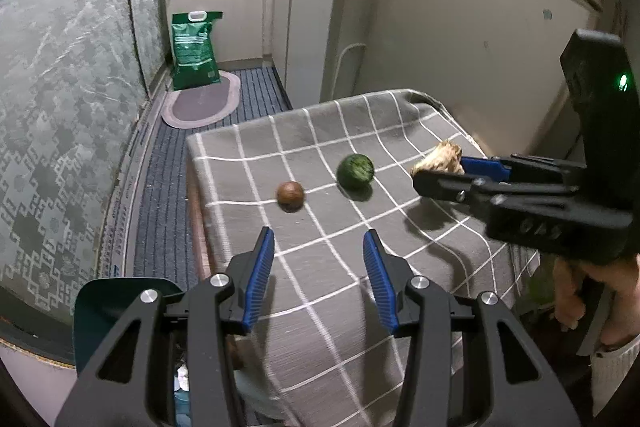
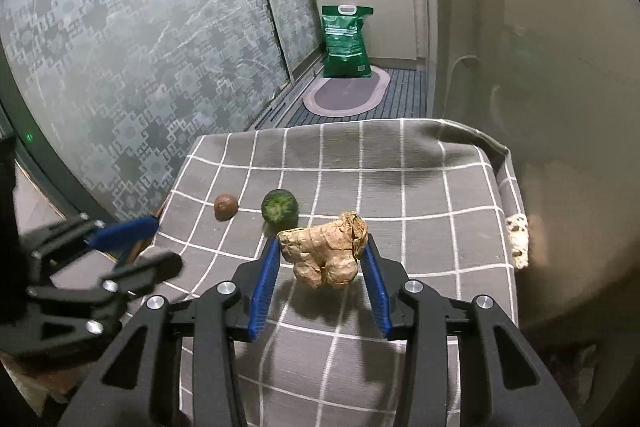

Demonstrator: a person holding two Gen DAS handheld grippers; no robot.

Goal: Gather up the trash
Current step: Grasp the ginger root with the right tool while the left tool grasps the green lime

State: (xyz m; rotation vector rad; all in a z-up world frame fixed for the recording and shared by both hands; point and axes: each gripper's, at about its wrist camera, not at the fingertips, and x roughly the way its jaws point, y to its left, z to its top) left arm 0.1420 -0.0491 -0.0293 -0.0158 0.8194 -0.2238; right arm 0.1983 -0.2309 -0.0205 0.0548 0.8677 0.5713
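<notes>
Ginger root (image 2: 326, 253), one knobbly piece, hangs clamped in the right gripper (image 2: 322, 259) above the checked tablecloth (image 2: 400, 167). One brown nut (image 2: 226, 207) and one green fruit (image 2: 280, 206) lie beyond; the left gripper (image 1: 319, 253) gapes empty.

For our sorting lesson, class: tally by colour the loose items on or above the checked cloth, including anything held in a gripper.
Green: 1, the round green fruit
Brown: 1, the small brown ball
Tan: 1, the knobbly ginger piece, held in the right gripper
Total: 3
</notes>
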